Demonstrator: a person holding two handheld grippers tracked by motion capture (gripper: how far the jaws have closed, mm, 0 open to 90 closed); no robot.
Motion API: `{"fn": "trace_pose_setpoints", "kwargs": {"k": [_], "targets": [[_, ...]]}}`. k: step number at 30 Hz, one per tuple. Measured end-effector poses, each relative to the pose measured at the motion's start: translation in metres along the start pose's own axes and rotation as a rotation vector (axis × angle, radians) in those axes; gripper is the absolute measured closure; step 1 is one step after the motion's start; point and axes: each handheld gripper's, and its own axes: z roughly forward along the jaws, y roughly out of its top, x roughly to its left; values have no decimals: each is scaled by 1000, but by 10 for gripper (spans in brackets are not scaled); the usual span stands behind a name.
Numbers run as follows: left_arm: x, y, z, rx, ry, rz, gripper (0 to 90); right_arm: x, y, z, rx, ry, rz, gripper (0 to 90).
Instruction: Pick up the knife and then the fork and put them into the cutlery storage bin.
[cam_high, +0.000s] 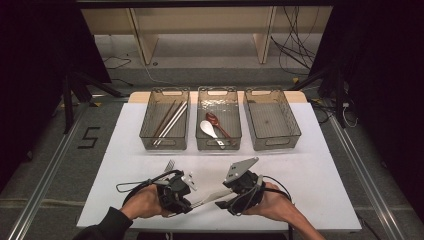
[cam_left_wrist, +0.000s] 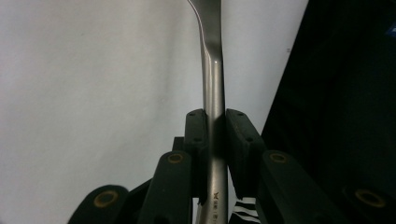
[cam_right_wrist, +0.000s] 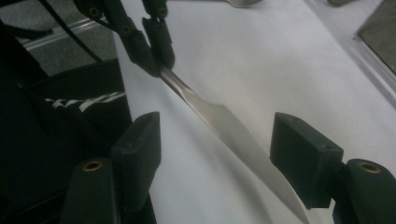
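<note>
Knife (cam_right_wrist: 219, 121): a steel table knife, held off the white bench (cam_high: 310, 170) near its front edge, between the two grippers; handle to the left, blade to the right in the high view (cam_high: 212, 196).
Left gripper (cam_left_wrist: 215, 135): pinching the knife handle (cam_left_wrist: 214, 84); fingers (cam_left_wrist: 196, 135) pressed against both sides of the handle; seen from the right gripper view at the top left (cam_right_wrist: 156, 51), clamped on the handle end.
Right gripper (cam_right_wrist: 215, 149): fingers (cam_right_wrist: 303, 158) spread wide, one on each side of the blade, apart from it; blade running through the gap without touching either pad.
Hands: left hand (cam_high: 145, 202) and right hand (cam_high: 272, 200) close together at the front of the bench.
Fork (cam_high: 169, 165): lying on the bench just behind the left gripper, partly hidden.
Left bin (cam_high: 150, 112): clear plastic, at the back of the bench, holding chopsticks (cam_high: 169, 122).
Middle bin (cam_high: 217, 92): holding a white spoon (cam_high: 208, 128) and a brown spoon (cam_high: 216, 121), side by side.
Right bin (cam_high: 292, 117): set in line with the other two, well apart from the grippers.
</note>
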Motion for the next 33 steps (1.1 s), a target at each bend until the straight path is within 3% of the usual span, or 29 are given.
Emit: {"fn": "trace_pose_setpoints", "kwargs": {"k": [9,18,25,33], "targets": [[-6,12,3,12,-64,38,787,15,6,15,44,9,-107,344],[-8,14,5,6,-91,36,787,21,6,24,80,9,-164,358],[-7,16,4,26,-120,60,787,23,6,31,115,20,-227,388],[-10,17,3,6,-152,36,786,27,5,39,150,18,-274,456]]}}
